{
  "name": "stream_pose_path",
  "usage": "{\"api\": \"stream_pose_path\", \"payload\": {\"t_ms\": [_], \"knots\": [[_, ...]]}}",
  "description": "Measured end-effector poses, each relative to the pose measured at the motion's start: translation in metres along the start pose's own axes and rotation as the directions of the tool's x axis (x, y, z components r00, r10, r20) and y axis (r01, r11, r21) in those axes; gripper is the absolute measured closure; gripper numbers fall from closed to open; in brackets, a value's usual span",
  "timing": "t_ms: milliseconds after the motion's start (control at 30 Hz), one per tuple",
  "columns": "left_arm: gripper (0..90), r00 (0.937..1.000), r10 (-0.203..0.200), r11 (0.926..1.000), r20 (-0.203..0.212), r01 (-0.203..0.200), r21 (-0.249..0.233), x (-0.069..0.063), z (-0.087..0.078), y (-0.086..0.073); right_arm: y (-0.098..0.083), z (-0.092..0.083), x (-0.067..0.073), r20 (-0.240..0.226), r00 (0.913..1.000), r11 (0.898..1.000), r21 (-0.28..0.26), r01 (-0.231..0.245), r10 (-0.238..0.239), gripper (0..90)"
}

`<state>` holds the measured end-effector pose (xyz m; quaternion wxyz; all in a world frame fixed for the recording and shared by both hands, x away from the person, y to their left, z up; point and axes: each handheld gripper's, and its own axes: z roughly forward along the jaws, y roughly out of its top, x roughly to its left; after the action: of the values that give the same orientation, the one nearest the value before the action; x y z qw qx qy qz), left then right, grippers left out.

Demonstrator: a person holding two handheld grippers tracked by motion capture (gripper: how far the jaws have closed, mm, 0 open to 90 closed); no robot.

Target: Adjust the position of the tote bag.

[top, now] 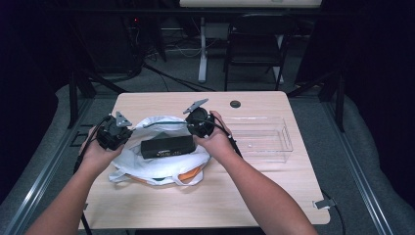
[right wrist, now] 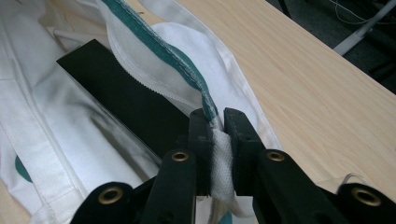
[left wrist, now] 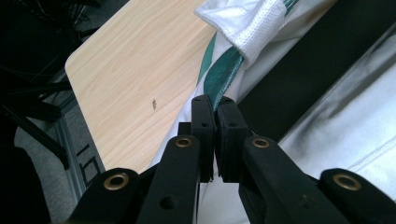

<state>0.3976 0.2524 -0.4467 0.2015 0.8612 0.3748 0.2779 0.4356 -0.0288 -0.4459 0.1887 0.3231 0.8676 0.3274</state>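
White bag [top: 161, 164], rim pinched between left hand-held gripper [left wrist: 214, 105], right hand-held gripper [right wrist: 218, 115]

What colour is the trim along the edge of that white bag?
Green: a green band runs along the white bag's edge, clearest in the right gripper view.

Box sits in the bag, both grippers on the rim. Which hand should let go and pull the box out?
Probably right. The right gripper is closer to the black box and clear tray; the left gripper can hold the white bag.
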Motion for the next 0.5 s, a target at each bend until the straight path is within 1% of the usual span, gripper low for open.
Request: {"api": "stream_pose_path", "payload": {"t_ms": [67,333,467,500], "knots": [[88.2,0.9998,-0.017,0.9998,0.002,0.017,-0.004,0.0015,0.0,0.0019,-0.0002,0.0,-0.0002,0.003,1.0,1.0,-0.003,0.0,0.0,81.8],[88.4,0.9992,-0.039,0.9992,0.003,0.039,0.004,0.0046,0.0011,0.0056,-0.0008,0.0007,0.0002,0.001,1.0,1.0,-0.001,0.004,-0.004,81.7],[88.4,0.9987,-0.051,0.9986,0.006,0.051,0.009,0.0068,0.0027,0.0075,-0.0027,0.0016,-0.0007,-0.017,0.9998,1.0,-0.004,0.002,-0.002,81.4],[88.4,0.9979,-0.065,0.9978,0.007,0.065,0.012,0.0081,0.0042,0.0084,-0.0035,0.0023,0.0001,-0.019,0.9998,1.0,-0.007,-0.005,0.005,81.2]]}}
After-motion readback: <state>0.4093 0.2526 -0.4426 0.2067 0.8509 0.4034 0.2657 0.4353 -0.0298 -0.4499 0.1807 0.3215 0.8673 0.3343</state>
